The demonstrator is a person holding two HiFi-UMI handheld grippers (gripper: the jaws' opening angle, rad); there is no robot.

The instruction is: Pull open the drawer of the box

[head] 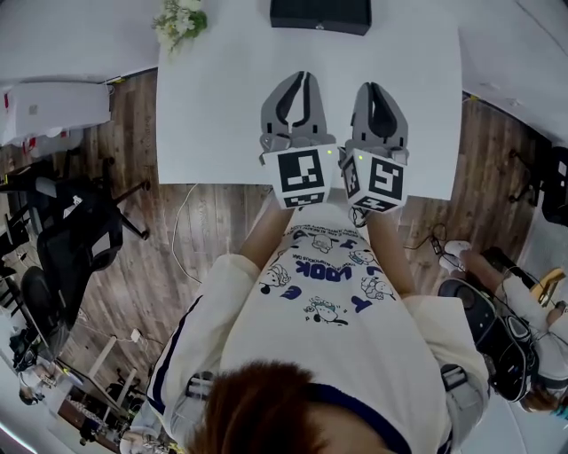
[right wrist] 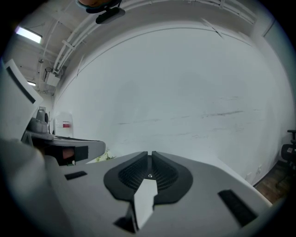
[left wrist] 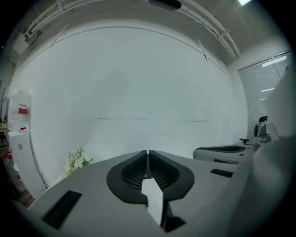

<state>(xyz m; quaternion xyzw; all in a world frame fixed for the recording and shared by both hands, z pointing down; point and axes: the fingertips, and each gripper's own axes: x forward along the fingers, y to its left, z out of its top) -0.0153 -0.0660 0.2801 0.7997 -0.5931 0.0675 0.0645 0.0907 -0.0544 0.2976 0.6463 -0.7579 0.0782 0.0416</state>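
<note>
We hold the left tongs (head: pixel 302 78) and right tongs (head: pixel 372 88) side by side above the near part of the desk (head: pixel 213 133). The box (head: pixel 320 15) sits at its far edge, well ahead of them; flowers (head: pixel 180 22) lie at the far left corner.

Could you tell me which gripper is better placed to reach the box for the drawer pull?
Left, marginally. The left gripper lines up with the box at the far edge of the table; the right gripper points toward its right end. Both are shut, empty and about equally far back.
</note>
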